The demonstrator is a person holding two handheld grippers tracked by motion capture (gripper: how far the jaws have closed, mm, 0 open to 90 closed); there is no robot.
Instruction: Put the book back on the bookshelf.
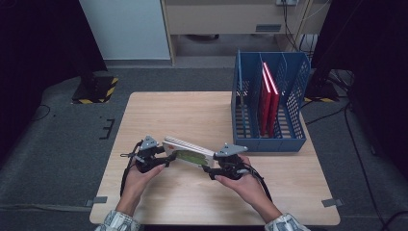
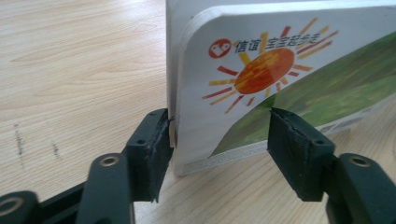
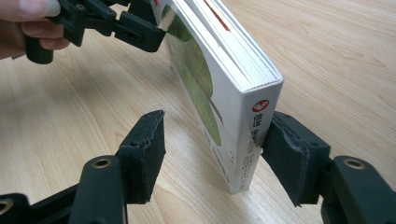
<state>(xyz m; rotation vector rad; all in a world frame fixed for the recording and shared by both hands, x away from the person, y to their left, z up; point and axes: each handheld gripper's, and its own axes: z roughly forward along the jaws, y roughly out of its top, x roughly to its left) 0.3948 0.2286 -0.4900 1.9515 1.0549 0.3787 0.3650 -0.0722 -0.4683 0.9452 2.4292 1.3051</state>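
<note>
A thick white book (image 1: 187, 151) with a sun and green hill on its cover (image 2: 289, 79) stands on one edge on the wooden table (image 1: 192, 115), leaning, between both hands. My left gripper (image 1: 168, 158) is at its left end. In the left gripper view (image 2: 217, 144) one pad (image 2: 156, 149) touches the book's back while the other stands off the cover, so it is open. My right gripper (image 1: 208, 168) straddles the spine end (image 3: 252, 126). There one pad (image 3: 285, 154) rests against the book and the other (image 3: 147, 149) is well clear, so it is open too.
A blue mesh file rack (image 1: 269, 142) stands at the table's back right with two red books (image 1: 268, 96) upright in it. Bare tabletop lies behind and in front of the hands. Dark floor and cables surround the table.
</note>
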